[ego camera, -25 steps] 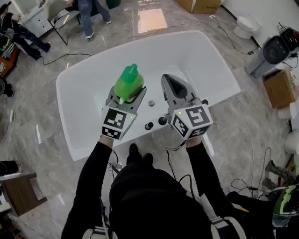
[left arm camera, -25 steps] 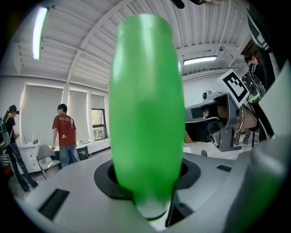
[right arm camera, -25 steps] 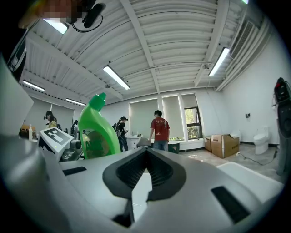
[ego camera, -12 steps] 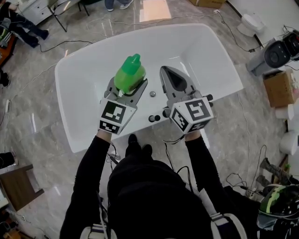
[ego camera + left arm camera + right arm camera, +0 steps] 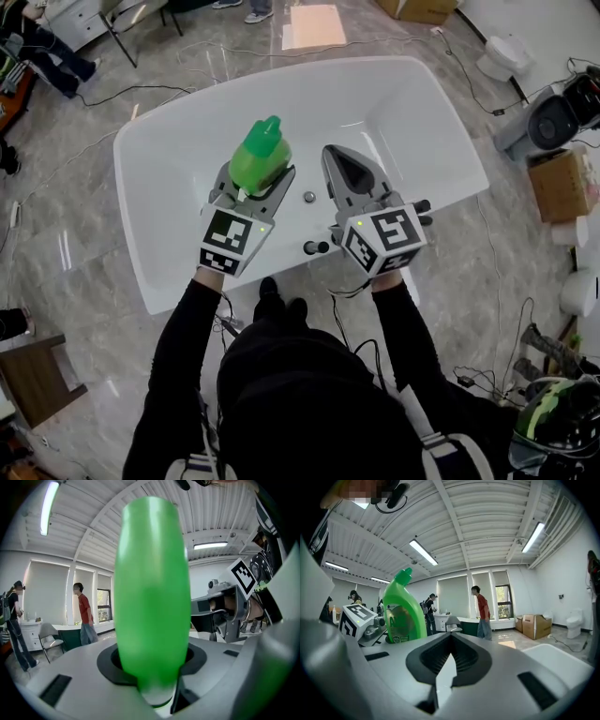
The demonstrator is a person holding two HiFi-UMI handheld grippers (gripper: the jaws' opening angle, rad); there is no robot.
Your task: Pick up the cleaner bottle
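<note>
The green cleaner bottle (image 5: pixel 260 155) stands upright between the jaws of my left gripper (image 5: pixel 255 184), which is shut on its lower body and holds it in the air over a white bathtub (image 5: pixel 427 122). In the left gripper view the bottle (image 5: pixel 150 592) fills the middle, and the left gripper (image 5: pixel 157 677) clamps its base. My right gripper (image 5: pixel 334 157) hovers beside it to the right, shut and holding nothing. In the right gripper view the right gripper (image 5: pixel 444 665) has its jaws together, with the bottle (image 5: pixel 402 609) off to the left.
The tub has a drain (image 5: pixel 309 197) and a dark knob (image 5: pixel 314 248) on its near rim. Cables lie across the marble floor. A cardboard box (image 5: pixel 562 178) and a toilet (image 5: pixel 502 52) are at the right. A chair and people stand at the far left.
Both grippers have drifted slightly over the tub, still side by side. The left one keeps the bottle upright in the same grip, and the right one stays shut.
</note>
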